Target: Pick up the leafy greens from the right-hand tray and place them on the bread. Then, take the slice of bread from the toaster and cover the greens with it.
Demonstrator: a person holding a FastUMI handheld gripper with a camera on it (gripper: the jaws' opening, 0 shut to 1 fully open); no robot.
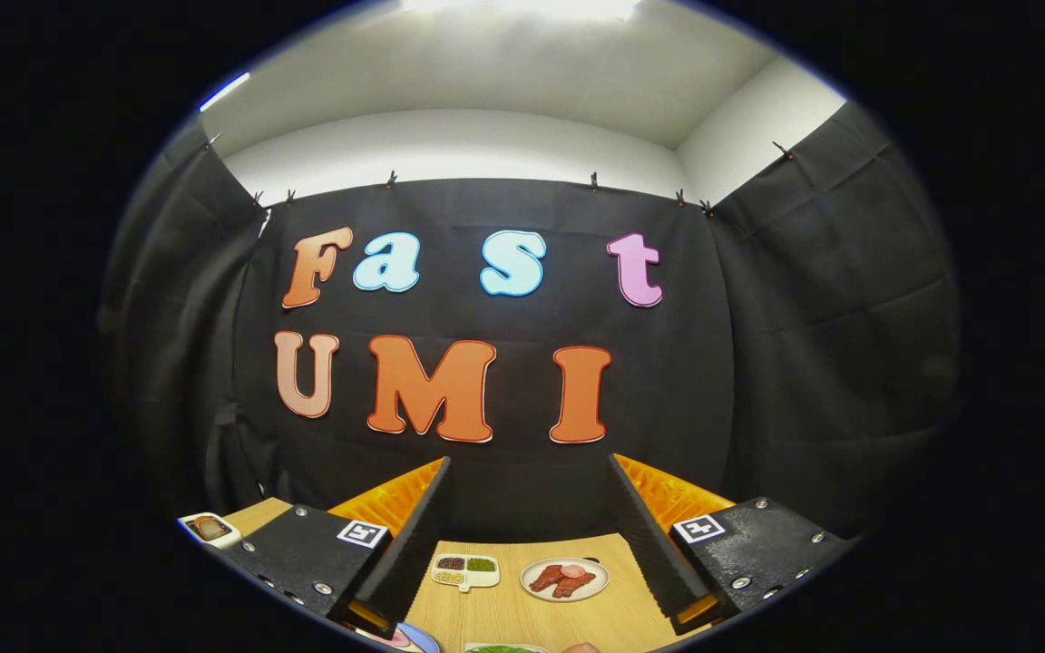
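A: How does the handheld two-finger gripper (532,544) stand?

B: Its two ridged fingers (414,535) are spread wide apart, with nothing between them but bare table. It grips nothing and hangs above the light wooden table (541,612), tilted up toward the black cloth wall (804,363) at the far side.

A: And the leafy greens?

B: A strip of green leafy food on a pale tray (506,648) shows at the very near edge of the table, between the fingers and below them. Only its far rim is visible, so I cannot tell how the leaves lie.

A: Anything else on the table?

B: Farther off, between the fingers, sits a small white divided dish (465,570) with dark, green and pale fillings in its compartments. Just right of it is a round white plate of reddish-brown meat slices (564,579). Near the left finger's tip is a bluish round plate (415,638), mostly cut off.

A: The bread?

B: Far to the left, beyond the left finger's body, a white square plate holding a brown slice of bread (209,528) rests on the table's edge. I cannot make out a toaster.
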